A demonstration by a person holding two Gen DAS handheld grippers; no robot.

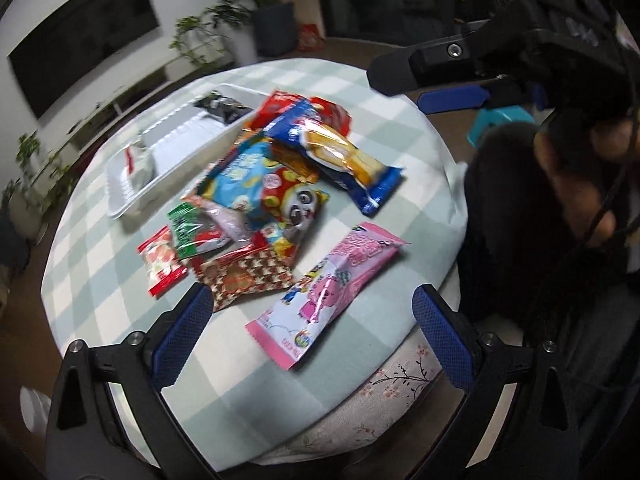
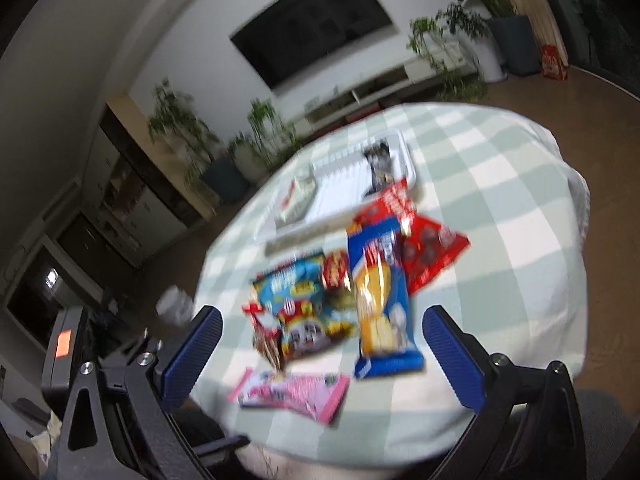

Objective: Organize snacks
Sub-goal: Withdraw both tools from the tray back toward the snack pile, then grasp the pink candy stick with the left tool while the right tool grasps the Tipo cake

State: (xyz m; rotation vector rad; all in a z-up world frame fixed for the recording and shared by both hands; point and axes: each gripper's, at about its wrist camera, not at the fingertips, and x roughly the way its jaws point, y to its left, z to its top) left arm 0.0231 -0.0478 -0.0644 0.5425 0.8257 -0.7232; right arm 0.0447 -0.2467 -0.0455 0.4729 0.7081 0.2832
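A pile of snack packets lies on a round table with a green checked cloth (image 1: 360, 84). A pink packet (image 1: 324, 296) lies nearest, just beyond my open, empty left gripper (image 1: 308, 304). A blue cake packet (image 1: 340, 156), a panda bag (image 1: 260, 188) and red packets (image 1: 164, 260) lie behind. A white tray (image 1: 176, 148) at the far left holds a black packet (image 1: 224, 106) and a white one (image 1: 138, 162). My right gripper (image 2: 320, 320) is open and empty above the table's near edge, over the blue packet (image 2: 380, 304) and the pink packet (image 2: 292, 392); it also shows in the left wrist view (image 1: 404, 84).
The table's edge drops off to a brown floor on all sides. A floral cover (image 1: 400, 376) hangs below the cloth. A person's dark sleeve (image 1: 528, 216) is at the right. Potted plants (image 2: 264, 132), a wall TV (image 2: 312, 20) and a low cabinet stand beyond.
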